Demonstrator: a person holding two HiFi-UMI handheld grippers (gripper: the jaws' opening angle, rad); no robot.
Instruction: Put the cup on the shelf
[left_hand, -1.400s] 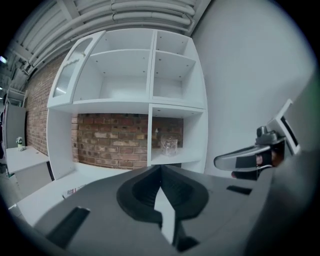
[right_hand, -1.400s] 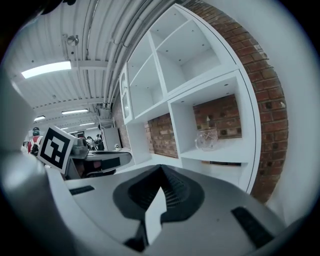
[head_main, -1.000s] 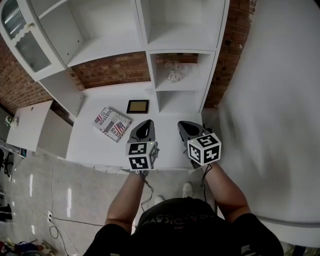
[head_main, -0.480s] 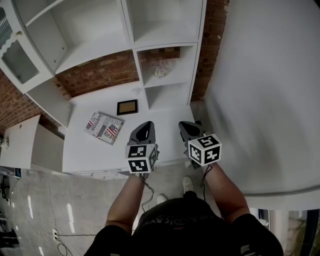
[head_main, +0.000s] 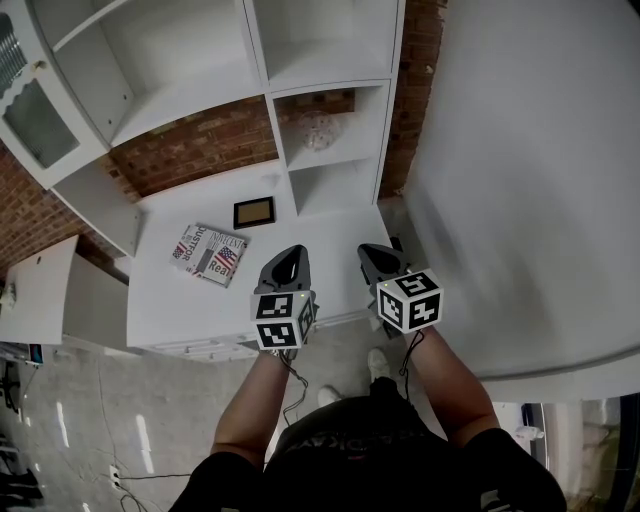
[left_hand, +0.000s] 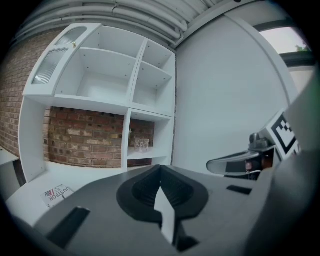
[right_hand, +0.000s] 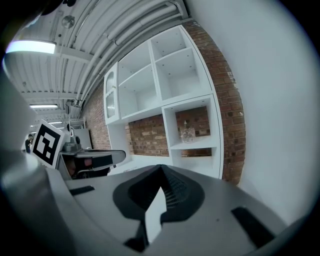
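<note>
A clear glass cup (head_main: 318, 131) stands on a small shelf of the white shelving unit (head_main: 345, 160), in front of brick wall. It also shows as a small glass cup (left_hand: 141, 145) in the left gripper view and as the cup (right_hand: 187, 134) in the right gripper view. My left gripper (head_main: 289, 258) and right gripper (head_main: 370, 255) hover side by side over the near edge of the white counter (head_main: 190, 300), well short of the cup. Both have their jaws closed together with nothing between them.
A magazine (head_main: 210, 255) and a small framed picture (head_main: 254, 212) lie on the counter to the left. A white wall (head_main: 520, 180) runs close on the right. A glass-fronted cabinet door (head_main: 30, 110) is at far left. Tiled floor lies below the counter.
The view has shifted: the shelving and counter have slid left and up in the head view. Both grippers keep their places side by side, still closed.
</note>
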